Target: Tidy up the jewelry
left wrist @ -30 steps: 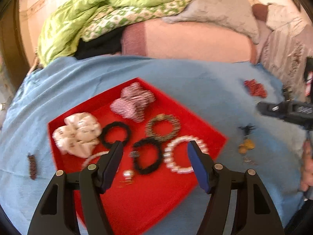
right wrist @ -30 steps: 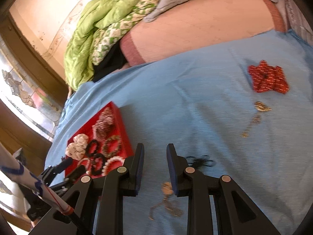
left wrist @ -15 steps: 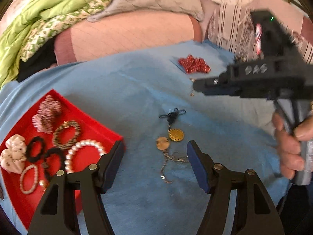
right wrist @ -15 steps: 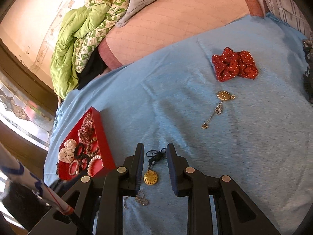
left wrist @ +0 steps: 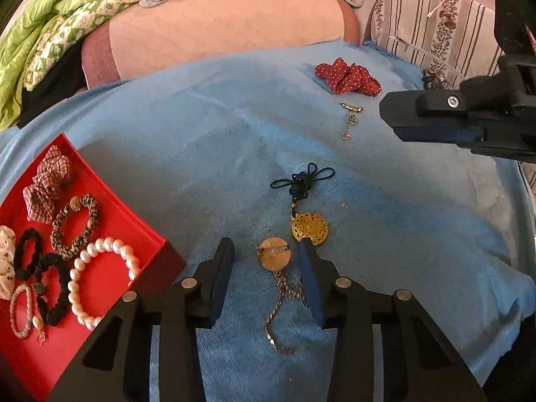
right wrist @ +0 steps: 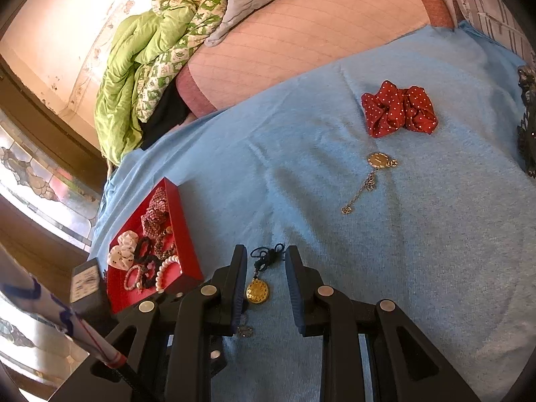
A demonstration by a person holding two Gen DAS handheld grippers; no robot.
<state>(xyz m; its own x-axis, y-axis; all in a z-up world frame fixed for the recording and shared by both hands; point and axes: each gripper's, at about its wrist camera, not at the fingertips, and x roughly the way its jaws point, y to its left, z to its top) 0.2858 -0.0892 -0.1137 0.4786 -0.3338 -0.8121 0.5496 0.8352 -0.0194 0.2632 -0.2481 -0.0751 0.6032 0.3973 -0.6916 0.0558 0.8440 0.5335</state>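
A red tray point(left wrist: 152, 254) at the left holds scrunchies, bracelets and a pearl bracelet point(left wrist: 100, 279). It also shows in the right wrist view point(right wrist: 182, 234). My left gripper point(left wrist: 264, 251) is open, its fingers either side of a round bronze brooch with chain point(left wrist: 275, 258) on the blue cloth. A gold medallion on a black knot point(left wrist: 310, 228) lies just beyond it. My right gripper point(right wrist: 265, 258) is open above that medallion point(right wrist: 257, 290). A red dotted scrunchie point(right wrist: 398, 109) and a gold chain pendant point(right wrist: 378, 160) lie farther back.
The blue cloth point(left wrist: 201, 134) covers a bed, with a pink mattress edge point(left wrist: 217, 30), green quilt point(left wrist: 50, 33) and striped pillow point(left wrist: 432, 26) behind. A dark ornament point(right wrist: 527, 124) lies at the right edge. The right gripper's body point(left wrist: 469, 120) hangs at the upper right.
My left gripper swung right from over the red tray to the brooch and narrowed its opening. My right gripper moved forward over the gold medallion and opened wider.
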